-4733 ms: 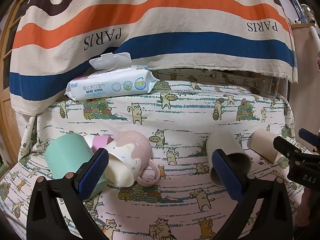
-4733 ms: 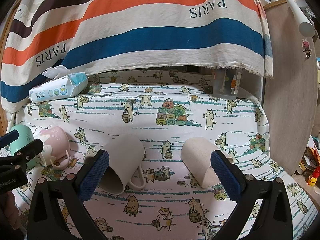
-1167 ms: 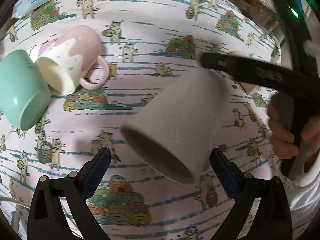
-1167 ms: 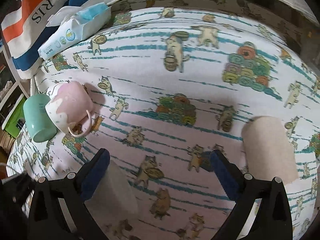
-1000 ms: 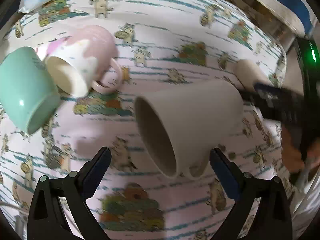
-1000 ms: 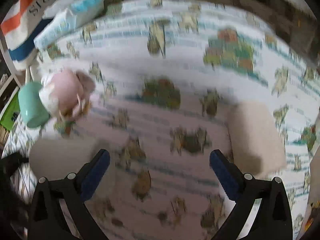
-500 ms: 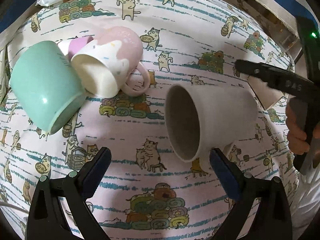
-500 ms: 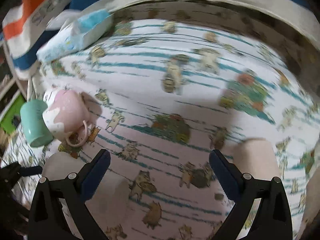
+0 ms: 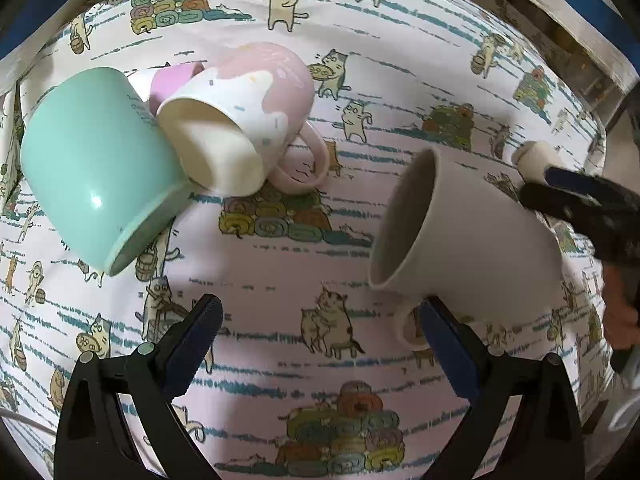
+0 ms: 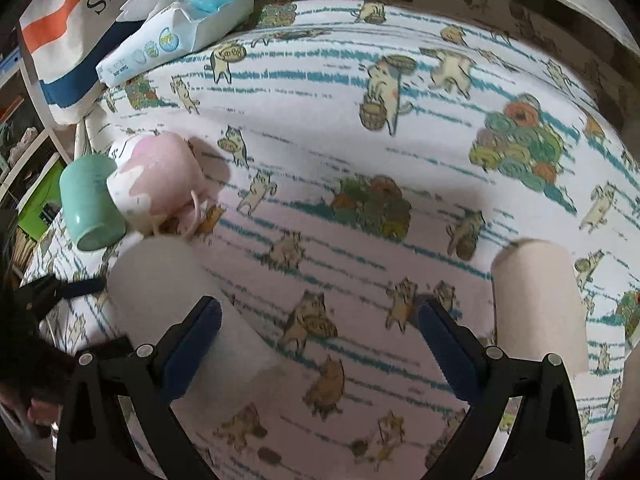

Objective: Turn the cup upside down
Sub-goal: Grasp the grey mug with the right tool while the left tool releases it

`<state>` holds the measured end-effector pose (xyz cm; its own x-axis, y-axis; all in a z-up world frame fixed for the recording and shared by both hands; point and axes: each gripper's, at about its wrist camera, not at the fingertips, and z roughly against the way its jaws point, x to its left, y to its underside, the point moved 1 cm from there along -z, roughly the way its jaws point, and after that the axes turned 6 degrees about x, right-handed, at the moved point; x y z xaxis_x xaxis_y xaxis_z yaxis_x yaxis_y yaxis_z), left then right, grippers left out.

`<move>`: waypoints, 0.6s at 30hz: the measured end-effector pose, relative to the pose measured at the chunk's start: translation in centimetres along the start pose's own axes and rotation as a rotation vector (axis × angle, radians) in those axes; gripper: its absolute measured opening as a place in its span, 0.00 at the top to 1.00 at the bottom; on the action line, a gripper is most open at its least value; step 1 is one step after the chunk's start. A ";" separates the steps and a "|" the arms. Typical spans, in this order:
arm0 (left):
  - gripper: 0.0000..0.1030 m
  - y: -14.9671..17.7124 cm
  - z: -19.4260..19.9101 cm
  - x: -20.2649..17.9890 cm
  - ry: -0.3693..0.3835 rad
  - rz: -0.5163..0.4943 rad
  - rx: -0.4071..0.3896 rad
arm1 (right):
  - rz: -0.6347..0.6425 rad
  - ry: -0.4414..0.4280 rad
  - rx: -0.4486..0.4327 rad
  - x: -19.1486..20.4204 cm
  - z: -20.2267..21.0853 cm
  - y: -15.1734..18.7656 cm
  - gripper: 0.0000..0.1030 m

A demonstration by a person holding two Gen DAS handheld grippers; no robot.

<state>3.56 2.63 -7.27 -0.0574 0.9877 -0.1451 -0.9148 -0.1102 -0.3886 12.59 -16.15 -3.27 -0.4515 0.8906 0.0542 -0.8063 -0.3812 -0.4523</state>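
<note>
A grey mug lies on its side on the cat-print cloth, mouth facing left, handle underneath beside my left gripper's right finger. My left gripper is open and empty, just in front of the mug. In the right wrist view the grey mug sits at the lower left, partly behind the left finger. My right gripper is open and empty above the cloth. It also shows at the right edge of the left wrist view, close to the mug's base.
A mint cup and a pink-and-white mug lie on their sides at the left, touching. A beige cup lies at the right. A baby wipes pack sits at the back by a striped cloth.
The grey mug was lifted and tipped about by the right gripper, then came to lie on its side. Both wrist views have drawn closer to the cloth.
</note>
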 end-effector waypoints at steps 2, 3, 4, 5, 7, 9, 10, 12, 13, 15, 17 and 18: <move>0.05 -0.4 -0.1 0.0 -0.003 0.002 -0.002 | 0.000 0.002 0.003 0.0 0.4 0.7 0.03; 0.05 -0.6 -0.2 0.0 -0.006 0.001 -0.005 | 0.000 0.004 0.002 0.1 0.6 1.1 0.03; 0.05 -0.8 -0.3 -0.1 -0.007 -0.002 -0.009 | -0.003 0.005 0.000 0.1 0.9 1.6 0.03; 0.05 -1.0 -0.5 -0.1 -0.004 -0.002 -0.008 | -0.004 0.002 -0.001 0.2 1.1 2.0 0.03; 0.06 -1.3 -0.8 -0.1 0.008 0.007 -0.001 | -0.010 -0.011 -0.006 0.4 1.5 3.0 0.03; 0.08 -1.7 -1.0 -0.6 0.019 0.002 -0.005 | -0.019 -0.008 -0.015 0.6 2.0 3.8 0.03; 0.08 -2.0 -1.1 -0.9 0.019 -0.007 -0.012 | -0.024 0.001 -0.024 0.7 2.3 4.3 0.03; 0.08 -2.6 -1.3 -1.3 0.028 -0.008 -0.020 | -0.031 0.045 -0.054 1.0 3.0 5.1 0.03; 0.08 -2.8 -1.3 -1.5 0.038 -0.004 -0.018 | -0.033 0.059 -0.068 1.1 3.2 5.4 0.03; 0.09 -3.0 -0.9 -2.0 0.055 -0.019 -0.035 | -0.053 0.071 -0.097 1.2 3.8 6.0 0.03; 0.09 -3.1 -0.4 -2.7 0.044 -0.052 -0.055 | -0.083 0.053 -0.110 1.2 4.1 6.4 0.03; 0.09 -3.1 -0.3 -2.9 0.045 -0.060 -0.064 | -0.101 0.046 -0.120 1.2 4.3 6.6 0.03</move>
<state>6.71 0.07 -5.86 0.0166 0.9870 -0.1601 -0.8886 -0.0588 -0.4549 5.04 -18.70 -2.35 -0.3499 0.9345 0.0654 -0.7941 -0.2589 -0.5499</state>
